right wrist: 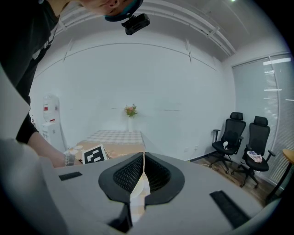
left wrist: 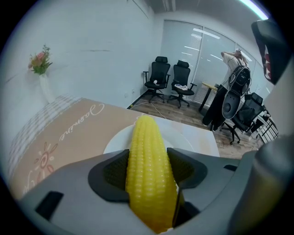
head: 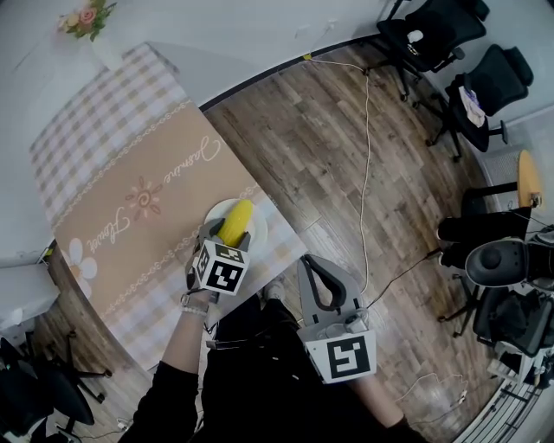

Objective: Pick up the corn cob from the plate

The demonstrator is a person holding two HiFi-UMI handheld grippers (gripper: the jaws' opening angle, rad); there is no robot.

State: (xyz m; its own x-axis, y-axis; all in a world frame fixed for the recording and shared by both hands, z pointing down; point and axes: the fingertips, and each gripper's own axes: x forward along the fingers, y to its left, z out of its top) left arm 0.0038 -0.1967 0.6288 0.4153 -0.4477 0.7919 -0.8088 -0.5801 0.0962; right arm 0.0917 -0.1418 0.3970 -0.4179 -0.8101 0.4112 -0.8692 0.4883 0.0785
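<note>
A yellow corn cob lies on a white plate near the table's right edge. My left gripper points steeply down over it, open, one jaw on each side of the cob. In the left gripper view the corn cob fills the gap between the dark pads, which flank it closely without clearly pressing, and the plate shows beyond. My right gripper hangs off the table over the floor. Seen in the right gripper view, my right gripper is shut with nothing in it.
The table has a beige runner over checked cloth. A vase of flowers stands at its far end. Office chairs and a cable are on the wood floor to the right.
</note>
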